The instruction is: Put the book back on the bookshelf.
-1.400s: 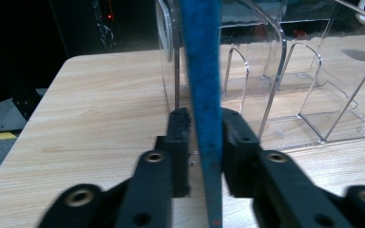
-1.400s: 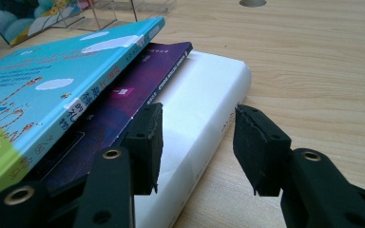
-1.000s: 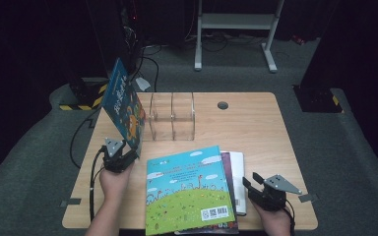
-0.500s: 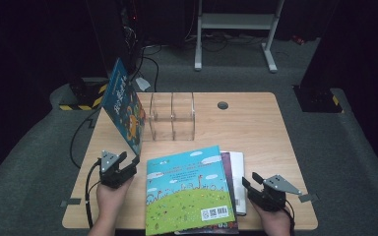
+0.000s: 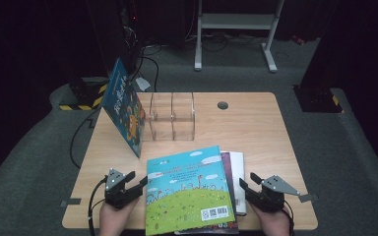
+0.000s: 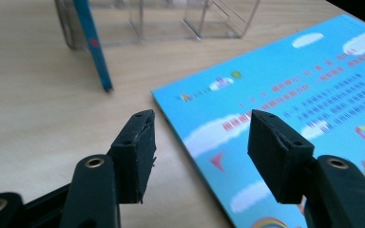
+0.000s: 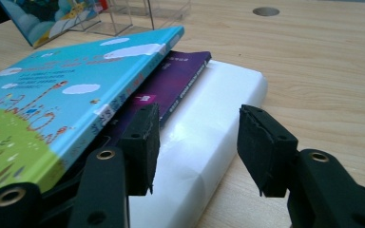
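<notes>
While 1 book (image 5: 123, 107) leans, 3 books (image 5: 189, 189) lie stacked — 2 grippers (image 5: 124, 186) flank.

Table (image 5: 256, 128) evenly lit — surroundings black; gripper views soft-focused, slight blur.

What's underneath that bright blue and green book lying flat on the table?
Under the blue book lie a purple book and a white one; only their right edges show, the rest is covered.

The print on the top book (image 5: 189, 189) is too blurred to read.
</notes>
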`<state>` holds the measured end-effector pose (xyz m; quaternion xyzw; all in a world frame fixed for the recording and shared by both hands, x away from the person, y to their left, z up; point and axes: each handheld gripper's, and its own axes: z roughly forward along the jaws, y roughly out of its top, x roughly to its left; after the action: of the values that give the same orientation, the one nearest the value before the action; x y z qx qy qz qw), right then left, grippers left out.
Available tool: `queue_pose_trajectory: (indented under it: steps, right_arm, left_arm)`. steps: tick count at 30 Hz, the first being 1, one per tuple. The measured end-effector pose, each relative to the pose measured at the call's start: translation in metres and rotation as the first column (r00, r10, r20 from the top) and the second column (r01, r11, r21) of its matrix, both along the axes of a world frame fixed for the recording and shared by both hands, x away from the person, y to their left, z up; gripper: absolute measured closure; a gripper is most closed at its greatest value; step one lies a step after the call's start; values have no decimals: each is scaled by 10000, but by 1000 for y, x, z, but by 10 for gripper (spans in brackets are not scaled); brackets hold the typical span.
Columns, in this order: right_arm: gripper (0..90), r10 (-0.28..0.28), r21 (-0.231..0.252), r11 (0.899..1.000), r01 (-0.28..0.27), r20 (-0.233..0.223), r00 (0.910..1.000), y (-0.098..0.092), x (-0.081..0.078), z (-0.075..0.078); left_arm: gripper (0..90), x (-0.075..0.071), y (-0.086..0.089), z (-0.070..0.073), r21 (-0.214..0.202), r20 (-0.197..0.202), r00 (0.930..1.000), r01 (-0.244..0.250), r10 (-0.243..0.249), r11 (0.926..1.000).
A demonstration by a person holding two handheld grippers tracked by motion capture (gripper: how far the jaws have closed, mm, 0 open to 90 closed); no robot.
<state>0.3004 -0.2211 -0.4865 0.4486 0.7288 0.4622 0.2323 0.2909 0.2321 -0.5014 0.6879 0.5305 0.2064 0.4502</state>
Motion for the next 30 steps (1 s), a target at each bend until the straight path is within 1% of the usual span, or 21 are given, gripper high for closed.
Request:
queue_pose_trajectory:
  steps: [2,3,4,6,8,9,10,13,14,15,16,18,20,23,25,26,28,29,30]
  right_arm:
    - [485,78,7,10000,-78,48,10000,2,-2,2]
    - [481,137,-11,9999,-137,80,9999,3,-3,3]
    - [476,173,9,9998,-173,79,9998,5,-4,5]
    - [470,288,17,9996,-288,144,9995,7,-5,7]
    - [455,394,9,9992,-395,166,9991,10,-7,10]
    - [449,457,-27,9990,-456,202,9988,12,-8,12]
    - [439,498,7,9988,-498,191,9986,14,-9,13]
    - [417,829,95,9965,-831,257,9962,20,-11,18]
    - [394,961,77,9953,-963,217,9951,23,-11,20]
    - [382,1048,62,9945,-1050,160,9944,26,-11,22]
    - [375,1167,67,9931,-1168,77,9931,30,-11,23]
    - [375,1388,-1,9903,-1388,90,9903,38,-12,27]
    - [365,1587,-166,9872,-1586,49,9873,46,-10,29]
    - [350,1710,-273,9848,-1714,-164,9851,58,-5,33]
    - [331,1826,-256,9826,-1839,-473,9821,64,0,34]
    - [325,1856,-230,9820,-1873,-632,9806,67,2,33]
    - [323,1858,-226,9820,-1876,-652,9804,70,1,30]
    - [315,1922,-85,9811,-1932,-697,9789,70,0,27]
    - [300,2031,-66,9789,-2044,-837,9756,70,0,26]
  left_arm:
    - [402,-3,-2,-4,91,-139,9999,18,-16,10000]
    - [392,-4,-3,-6,115,-329,9994,131,-127,9998]
    - [385,-5,-4,-8,46,-445,9988,221,-219,9997]
    - [358,-6,-5,-10,-25,-646,9976,249,-250,9997]
    - [338,-6,-6,-13,-197,-1018,9940,386,-404,9991]
    - [331,-6,-7,-14,-197,-1142,9923,451,-471,9988]
    - [326,-6,-8,-16,-112,-1151,9919,532,-541,9985]
    - [311,-5,-10,-16,-220,-1257,9899,629,-652,9978]
    - [303,-5,-11,-16,-294,-1351,9882,685,-719,9972]
    - [300,-5,-12,-17,-274,-1369,9872,789,-819,9965]
    - [292,-5,-13,-18,-327,-1431,9862,792,-831,9963]
    - [273,-5,-15,-19,-416,-1529,9839,867,-921,9954]
    - [265,-5,-16,-20,-383,-1586,9819,988,-1037,9944]
    - [255,-4,-19,-22,-546,-1710,9780,1118,-1196,9922]
    - [247,-4,-21,-23,-687,-1767,9755,1206,-1311,9903]
    - [236,-4,-20,-23,-697,-1768,9750,1238,-1344,9899]
    - [223,-5,-21,-24,-942,-1843,9714,1342,-1498,9865]
    - [216,-5,-21,-24,-896,-1804,9708,1440,-1582,9855]
    - [204,-6,-23,-25,-917,-1793,9709,1445,-1591,9852]
